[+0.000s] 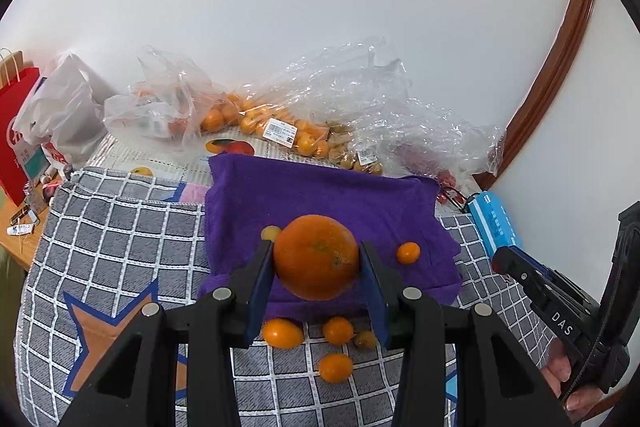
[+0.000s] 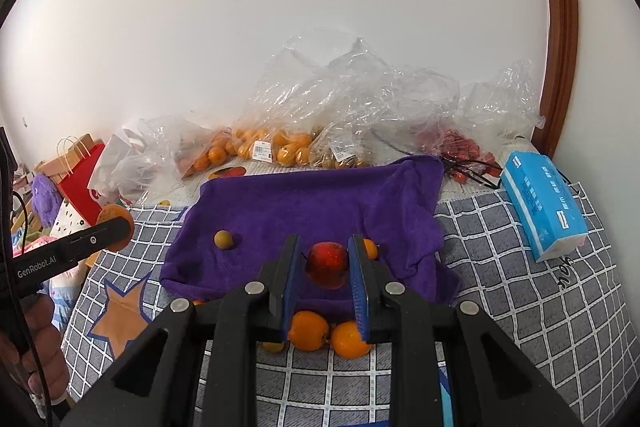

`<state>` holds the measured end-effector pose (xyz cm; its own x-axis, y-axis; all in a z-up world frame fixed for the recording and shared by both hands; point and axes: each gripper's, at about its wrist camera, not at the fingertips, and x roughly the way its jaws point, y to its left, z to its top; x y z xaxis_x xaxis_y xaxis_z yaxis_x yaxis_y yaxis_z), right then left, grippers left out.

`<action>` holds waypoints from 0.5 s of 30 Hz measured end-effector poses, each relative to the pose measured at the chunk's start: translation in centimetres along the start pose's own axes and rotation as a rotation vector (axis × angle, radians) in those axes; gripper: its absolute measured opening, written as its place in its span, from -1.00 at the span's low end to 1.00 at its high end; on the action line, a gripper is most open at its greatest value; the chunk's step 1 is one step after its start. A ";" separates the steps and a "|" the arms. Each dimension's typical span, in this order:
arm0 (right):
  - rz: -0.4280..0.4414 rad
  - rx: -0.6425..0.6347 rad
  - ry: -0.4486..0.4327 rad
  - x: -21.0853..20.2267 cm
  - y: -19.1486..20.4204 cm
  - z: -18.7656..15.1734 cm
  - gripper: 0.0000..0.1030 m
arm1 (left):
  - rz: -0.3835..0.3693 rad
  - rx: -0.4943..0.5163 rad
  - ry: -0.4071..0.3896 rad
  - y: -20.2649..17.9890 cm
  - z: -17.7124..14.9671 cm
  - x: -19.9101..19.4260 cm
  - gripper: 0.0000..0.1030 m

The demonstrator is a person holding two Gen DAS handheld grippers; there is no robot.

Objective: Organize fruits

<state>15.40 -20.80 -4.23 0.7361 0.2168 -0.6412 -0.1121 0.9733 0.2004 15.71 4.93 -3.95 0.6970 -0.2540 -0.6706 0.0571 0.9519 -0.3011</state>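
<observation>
The left gripper [image 1: 316, 259] squeezed a big, round, bumpy orange [image 1: 316, 257]. The right gripper [image 2: 324, 263] squeezed a shiny red apple [image 2: 327, 264] above the fuzzy purple towel [image 2: 312, 203], with a small brown ball [image 2: 223, 239] at nine o'clock.

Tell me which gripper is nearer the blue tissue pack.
Right. The right gripper, shut on a red fruit, is beside the blue tissue pack; the left gripper, holding the big orange, is farther away.

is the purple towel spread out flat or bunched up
Mostly spread out. The purple towel lies open across the checked cloth, with loose fruit on it, but its right edge is rumpled into folds.
</observation>
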 end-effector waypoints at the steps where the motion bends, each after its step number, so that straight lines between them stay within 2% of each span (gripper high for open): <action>1: -0.001 0.001 0.002 0.1 -0.1 0.0 -0.54 | -0.003 0.000 0.003 -0.1 0.1 0.2 -0.22; 15: -0.021 0.004 -0.003 1.3 -0.9 0.5 -0.54 | -0.025 0.004 0.028 -0.5 0.4 2.1 -0.22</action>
<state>16.84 -21.45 -4.87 0.7405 0.1961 -0.6428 -0.0941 0.9773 0.1898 17.43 3.97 -4.87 0.6750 -0.2828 -0.6815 0.0777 0.9457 -0.3155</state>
